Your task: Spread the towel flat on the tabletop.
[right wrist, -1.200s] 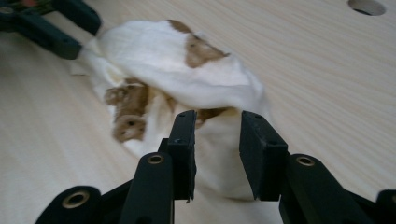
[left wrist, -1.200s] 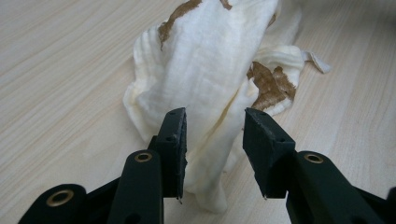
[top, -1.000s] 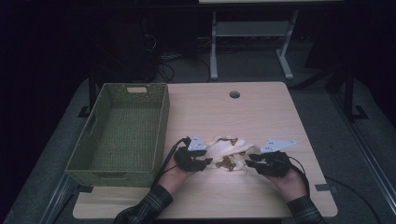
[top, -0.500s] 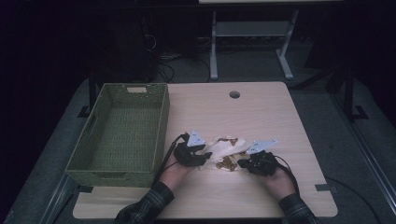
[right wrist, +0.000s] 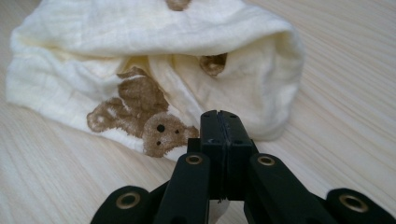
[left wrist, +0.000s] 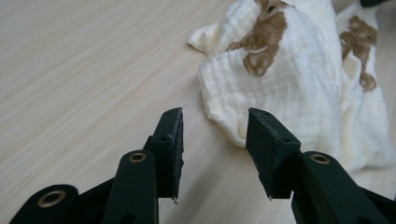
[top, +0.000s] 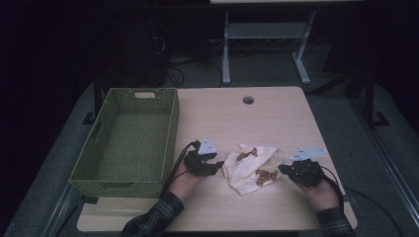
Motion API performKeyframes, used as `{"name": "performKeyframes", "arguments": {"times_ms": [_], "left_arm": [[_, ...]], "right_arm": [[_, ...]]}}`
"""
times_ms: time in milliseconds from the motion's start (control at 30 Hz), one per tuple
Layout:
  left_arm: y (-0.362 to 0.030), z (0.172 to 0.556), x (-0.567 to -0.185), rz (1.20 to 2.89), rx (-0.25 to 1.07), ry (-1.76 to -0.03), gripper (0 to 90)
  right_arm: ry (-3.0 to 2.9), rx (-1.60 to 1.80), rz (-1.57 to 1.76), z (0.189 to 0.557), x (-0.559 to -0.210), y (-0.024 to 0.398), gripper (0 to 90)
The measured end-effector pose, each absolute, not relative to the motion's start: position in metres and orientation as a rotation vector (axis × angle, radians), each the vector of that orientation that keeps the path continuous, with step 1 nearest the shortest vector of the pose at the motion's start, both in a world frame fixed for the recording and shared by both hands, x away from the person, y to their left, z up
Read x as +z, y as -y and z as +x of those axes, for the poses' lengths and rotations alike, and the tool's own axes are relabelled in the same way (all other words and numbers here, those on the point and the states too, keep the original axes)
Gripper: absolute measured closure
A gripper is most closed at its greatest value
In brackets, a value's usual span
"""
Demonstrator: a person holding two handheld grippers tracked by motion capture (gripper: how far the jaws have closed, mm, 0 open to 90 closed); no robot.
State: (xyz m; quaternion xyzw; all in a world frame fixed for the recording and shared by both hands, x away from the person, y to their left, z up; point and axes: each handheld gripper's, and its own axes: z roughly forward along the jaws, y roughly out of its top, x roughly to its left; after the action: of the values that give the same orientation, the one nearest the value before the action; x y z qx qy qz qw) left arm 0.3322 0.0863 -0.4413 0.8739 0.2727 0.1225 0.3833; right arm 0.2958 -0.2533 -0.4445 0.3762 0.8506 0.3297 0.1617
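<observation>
the bear-print muslin cloth (top: 253, 167) lies crumpled at the bench's (top: 276, 118) 6 o'clock. the right gripper (right wrist: 219, 122) has just clamped its edge. the left gripper (left wrist: 214, 135), jaws parted, should bite the near hem squarely before lifting.

Both forearms reach in low and level. The left gripper (top: 217, 166) holds its black fingers (left wrist: 170, 140) parted, having just opened slightly; the right gripper (top: 282, 168) has just pressed its fingers (right wrist: 211, 130) together.

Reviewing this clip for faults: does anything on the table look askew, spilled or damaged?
Nothing looks damaged or spilled. The cream cloth lies crumpled on the table, not flat; its brown patches are printed bears, not stains. The right gripper is shut at the cloth's edge, the left gripper open beside it. The green basket stands square.
</observation>
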Motion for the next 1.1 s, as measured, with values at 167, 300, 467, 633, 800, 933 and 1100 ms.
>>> {"name": "performKeyframes", "arguments": {"times_ms": [167,300,467,633,800,933,1100], "left_arm": [[-0.080,0.325,-0.445,2.243,0.203,-0.620,49.3],[-0.071,0.323,-0.452,2.276,0.186,-0.599,48.9],[-0.063,0.326,-0.460,2.309,0.173,-0.596,69.8],[-0.058,0.326,-0.453,2.332,0.208,-0.567,86.3],[-0.078,0.330,-0.435,2.266,0.309,-0.638,86.6],[-0.098,0.338,-0.425,2.203,0.369,-0.732,86.8],[-0.097,0.337,-0.425,2.213,0.396,-0.764,86.8]], "right_arm": [[-2.421,0.941,1.085,0.295,-0.445,0.257,88.9],[-2.427,0.937,1.078,0.296,-0.446,0.256,88.9],[-2.425,0.941,1.087,0.296,-0.446,0.257,88.9],[-2.421,0.939,1.075,0.295,-0.445,0.258,88.9],[-2.386,0.936,1.104,0.294,-0.441,0.265,89.2],[-2.347,0.923,1.135,0.294,-0.438,0.274,89.5],[-2.275,0.884,1.182,0.292,-0.434,0.288,89.7]]}}
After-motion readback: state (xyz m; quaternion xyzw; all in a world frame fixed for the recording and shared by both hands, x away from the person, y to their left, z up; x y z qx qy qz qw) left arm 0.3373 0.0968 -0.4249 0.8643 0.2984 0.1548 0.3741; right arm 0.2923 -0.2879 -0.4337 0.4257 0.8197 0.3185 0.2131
